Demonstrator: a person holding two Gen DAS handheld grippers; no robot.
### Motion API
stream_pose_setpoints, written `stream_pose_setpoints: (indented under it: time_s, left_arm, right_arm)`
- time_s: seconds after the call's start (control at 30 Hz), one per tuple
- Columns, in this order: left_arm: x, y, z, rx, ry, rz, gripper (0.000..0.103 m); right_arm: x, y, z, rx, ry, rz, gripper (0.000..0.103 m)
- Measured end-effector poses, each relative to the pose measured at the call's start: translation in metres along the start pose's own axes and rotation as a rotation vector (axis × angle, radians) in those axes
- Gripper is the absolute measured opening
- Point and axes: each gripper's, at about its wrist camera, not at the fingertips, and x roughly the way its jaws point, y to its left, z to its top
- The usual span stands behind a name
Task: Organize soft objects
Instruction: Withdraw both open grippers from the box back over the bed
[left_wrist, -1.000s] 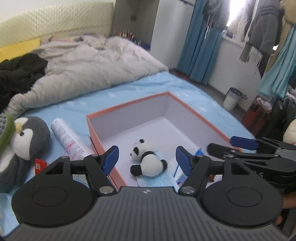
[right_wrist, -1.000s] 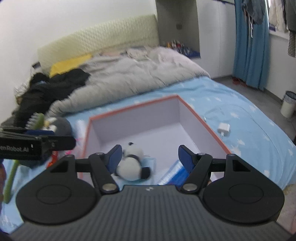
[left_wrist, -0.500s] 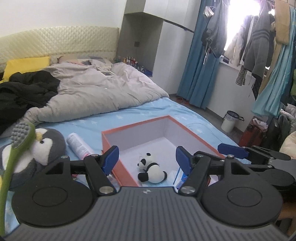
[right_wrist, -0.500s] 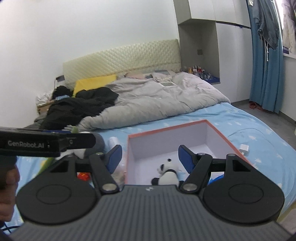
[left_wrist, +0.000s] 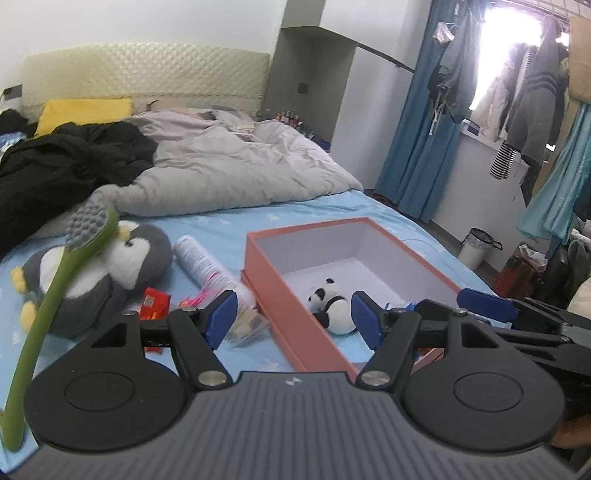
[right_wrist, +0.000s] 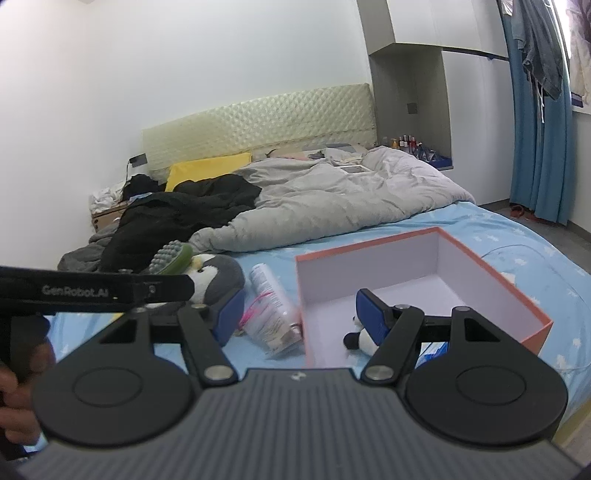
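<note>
A bedroom, seen from two hand-held tools hovering above a blue bedsheet. The left gripper is empty, its blue pads spread wide apart. The right gripper is likewise spread and holds nothing.

In the left view, an orange box with a white interior sits at about 1 o'clock from the tool. A small panda plush lies inside it, near the closest corner. At 10 o'clock, well outside the box, a grey penguin plush lies on the sheet, with a green long-handled brush crossing in front of it. Between penguin and box lie a white printed tube and a small red packet.

Judging from this, the penguin is the soft toy still to be boxed. To do it well, approach from above, keeping clear of the brush handle, close on the plump body rather than a wing, and squeeze enough to bite into the stuffing, since plush compresses and slips.

Readable writing: "GenRobot.AI" in grey letters on the left tool's side, in the right view at 9 o'clock. The tube's print is too small to read.
</note>
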Motion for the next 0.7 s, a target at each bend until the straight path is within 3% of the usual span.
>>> stream_pose_setpoints:
  time_s: [0.2, 0.47, 0.7]
  left_arm:
    - [-0.007, 0.009, -0.022, 0.001, 0.012, 0.039, 0.073]
    - [-0.018, 0.022, -0.042, -0.032, 0.029, 0.029, 0.073]
    - [-0.024, 0.04, -0.064, -0.043, 0.049, 0.086, 0.073]
  right_arm:
    - [-0.01, 0.016, -0.015, -0.024, -0.009, 0.005, 0.07]
    - [-0.014, 0.029, -0.035, -0.016, 0.036, 0.015, 0.07]
    - [-0.007, 0.046, -0.056, -0.02, 0.104, 0.026, 0.07]
